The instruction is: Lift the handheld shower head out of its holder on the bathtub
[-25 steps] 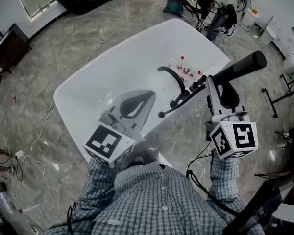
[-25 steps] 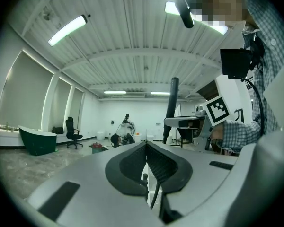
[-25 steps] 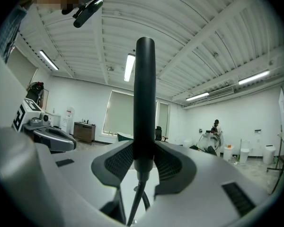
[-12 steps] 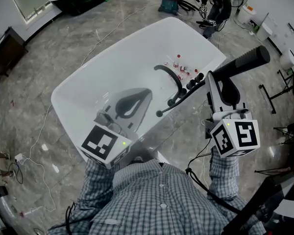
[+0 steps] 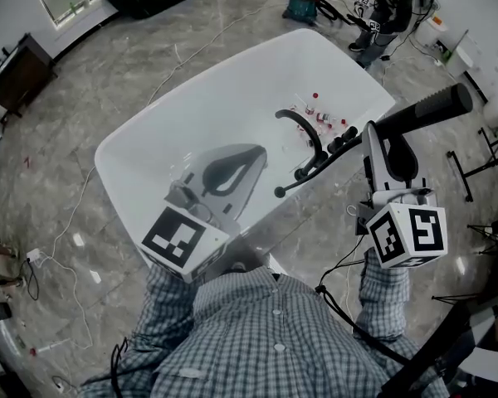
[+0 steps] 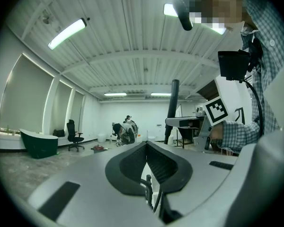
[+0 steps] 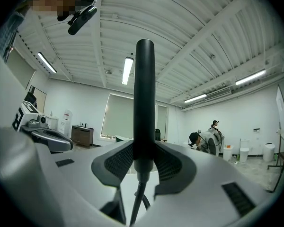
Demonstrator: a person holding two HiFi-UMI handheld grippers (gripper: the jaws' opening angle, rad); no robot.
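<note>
A grey marbled floor with loose cables is noted. Strip lights are fitted to a ribbed ceiling; large windows and an office chair are recorded.

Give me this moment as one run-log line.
phase: lift | right gripper: shut on shower head | hose: hangs below head | left gripper: shut, empty, over bathtub

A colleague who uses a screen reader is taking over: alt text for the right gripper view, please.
The right gripper is shut on the black shower head, which stands upright between its jaws, its hose trailing down below. Behind are a ribbed ceiling with strip lights, and a person bending over at the right.
</note>
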